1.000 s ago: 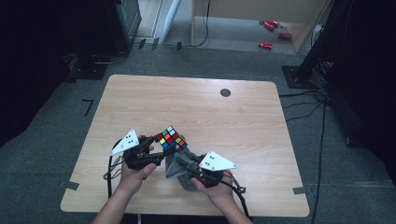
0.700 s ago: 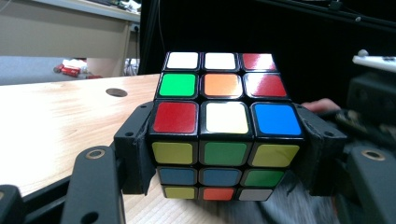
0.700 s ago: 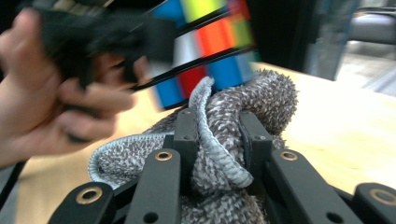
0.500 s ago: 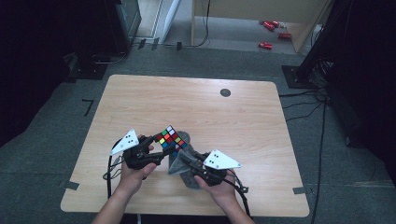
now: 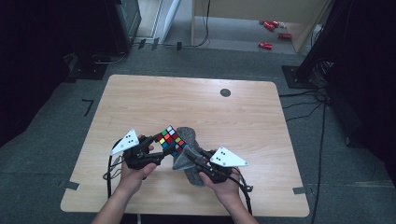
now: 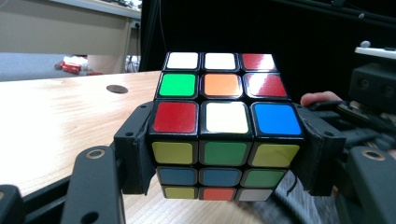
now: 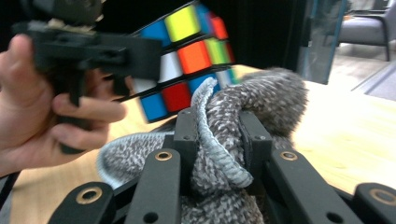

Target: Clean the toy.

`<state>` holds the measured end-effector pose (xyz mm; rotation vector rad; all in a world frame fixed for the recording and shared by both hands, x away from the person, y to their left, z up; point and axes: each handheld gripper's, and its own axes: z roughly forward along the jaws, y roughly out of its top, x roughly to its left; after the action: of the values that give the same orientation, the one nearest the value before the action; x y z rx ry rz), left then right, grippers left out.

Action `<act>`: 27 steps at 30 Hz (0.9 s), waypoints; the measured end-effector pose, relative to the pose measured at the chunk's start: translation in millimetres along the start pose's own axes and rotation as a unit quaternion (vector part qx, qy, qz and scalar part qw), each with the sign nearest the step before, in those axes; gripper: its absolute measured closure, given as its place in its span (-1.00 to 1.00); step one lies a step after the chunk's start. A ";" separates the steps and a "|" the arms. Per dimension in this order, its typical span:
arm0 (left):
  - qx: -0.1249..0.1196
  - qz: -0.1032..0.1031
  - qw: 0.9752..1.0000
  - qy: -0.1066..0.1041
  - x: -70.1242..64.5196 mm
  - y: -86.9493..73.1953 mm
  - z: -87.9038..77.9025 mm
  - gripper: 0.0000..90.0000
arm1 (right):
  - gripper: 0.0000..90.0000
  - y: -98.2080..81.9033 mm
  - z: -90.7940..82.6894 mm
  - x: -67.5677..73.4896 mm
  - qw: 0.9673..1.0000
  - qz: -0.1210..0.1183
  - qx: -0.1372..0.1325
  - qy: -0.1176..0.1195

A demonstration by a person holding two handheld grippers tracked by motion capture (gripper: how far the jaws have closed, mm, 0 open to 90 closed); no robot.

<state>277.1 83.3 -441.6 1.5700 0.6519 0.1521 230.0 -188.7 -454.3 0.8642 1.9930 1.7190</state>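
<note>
Cube (image 6: 224, 126), rigid and slick-faced, sits pinched on opposite sides by left gripper (image 6: 224, 154); soft grey cloth (image 7: 233, 121), bunched in right gripper (image 7: 217, 140), presses its 5 o'clock corner.

The wooden table (image 5: 140, 102) carries a small dark round disc (image 5: 225, 92) near its far edge. Beyond it, red objects (image 5: 271, 33) lie on the grey floor (image 5: 233, 60) beside a light wooden cabinet (image 5: 261, 9). Tape strips (image 5: 69, 185) mark the floor.
</note>
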 end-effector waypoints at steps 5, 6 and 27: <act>-0.002 -0.001 1.000 0.003 1.2 1.5 -2.5 -0.23 | 0.63 -7.0 12.5 18.4 0.998 -0.023 0.025 0.043; -0.005 -0.002 1.000 0.003 0.8 1.6 -2.5 -0.23 | 0.63 -7.1 13.3 20.8 0.998 -0.029 0.028 0.046; -0.006 0.000 1.000 0.001 0.8 2.9 -3.5 -0.23 | 0.63 -0.3 5.9 10.5 0.999 -0.010 0.015 0.029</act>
<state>277.0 86.9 -438.7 1.5588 0.6516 0.1579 225.9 -177.3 -454.5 0.8103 2.0639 1.7250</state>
